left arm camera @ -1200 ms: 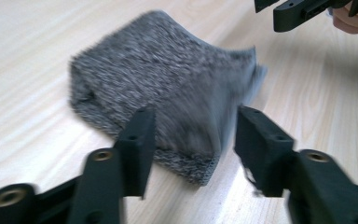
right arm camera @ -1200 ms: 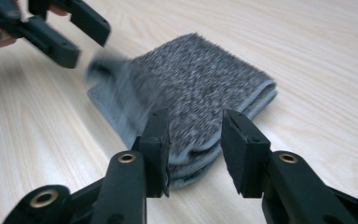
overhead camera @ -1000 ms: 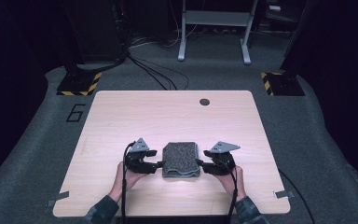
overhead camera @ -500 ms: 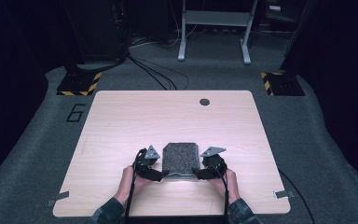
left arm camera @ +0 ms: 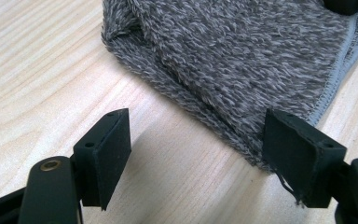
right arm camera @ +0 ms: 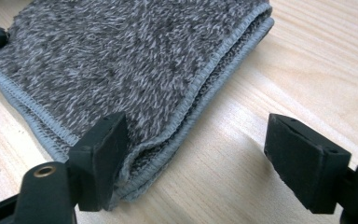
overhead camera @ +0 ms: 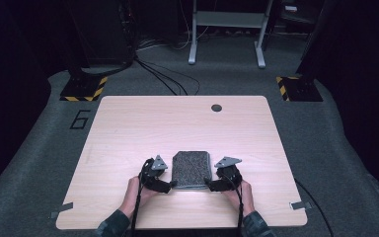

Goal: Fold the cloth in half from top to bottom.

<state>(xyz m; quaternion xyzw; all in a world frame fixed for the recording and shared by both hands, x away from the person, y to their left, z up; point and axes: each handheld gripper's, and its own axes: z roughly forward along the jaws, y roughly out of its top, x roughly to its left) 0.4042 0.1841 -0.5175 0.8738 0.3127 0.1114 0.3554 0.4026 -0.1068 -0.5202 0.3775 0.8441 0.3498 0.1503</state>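
A folded grey fuzzy cloth [overhead camera: 192,169] lies flat near the table's front edge, between my two grippers. My left gripper [overhead camera: 170,184] sits at the cloth's near left corner, open; in the left gripper view its jaws straddle bare wood and the cloth's edge [left arm camera: 214,60], one pad [left arm camera: 303,156] touching the fringe. My right gripper [overhead camera: 210,185] is at the near right corner, open. In the right gripper view the stitched folded layers of the cloth [right arm camera: 135,65] lie against the left pad [right arm camera: 103,156], and the right pad [right arm camera: 305,161] hangs over bare wood.
The wooden table [overhead camera: 143,128] has a round cable hole [overhead camera: 216,107] at the back. Tape strips [overhead camera: 298,205] mark its front corners. Beyond it stand a metal stand's legs [overhead camera: 227,34], floor cables [overhead camera: 163,79] and hazard-striped bases [overhead camera: 85,89].
Both grippers have drawn back toward the table's front and closed in on the cloth's near corners. The cloth lies where it was.
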